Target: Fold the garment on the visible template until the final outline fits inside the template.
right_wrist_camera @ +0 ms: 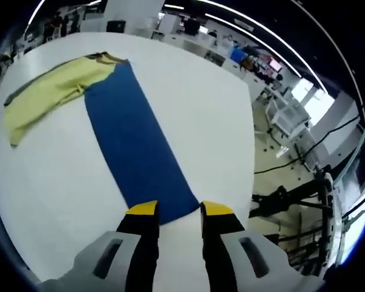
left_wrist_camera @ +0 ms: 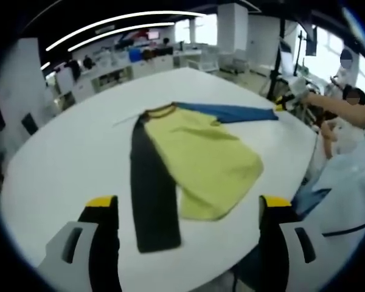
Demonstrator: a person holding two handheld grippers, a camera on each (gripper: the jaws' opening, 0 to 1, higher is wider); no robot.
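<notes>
A long-sleeved shirt lies flat on the white table point(left_wrist_camera: 67, 158). It has a yellow body point(left_wrist_camera: 207, 158), a black sleeve point(left_wrist_camera: 152, 188) running toward me and a blue sleeve point(left_wrist_camera: 231, 112) stretched out to the right. My left gripper point(left_wrist_camera: 188, 207) is wide open, held back from the shirt's hem with nothing between its jaws. My right gripper point(left_wrist_camera: 287, 100) sits at the blue cuff. In the right gripper view the blue sleeve point(right_wrist_camera: 134, 140) runs from the yellow body point(right_wrist_camera: 55, 88) down to my right gripper point(right_wrist_camera: 179, 210), whose jaws stand apart on either side of the cuff's edge.
A person's arm point(left_wrist_camera: 340, 109) reaches in from the right along the table's edge. Desks and chairs point(left_wrist_camera: 140, 61) stand beyond the far side. Past the table's edge in the right gripper view, the floor holds stands and cables point(right_wrist_camera: 292, 194).
</notes>
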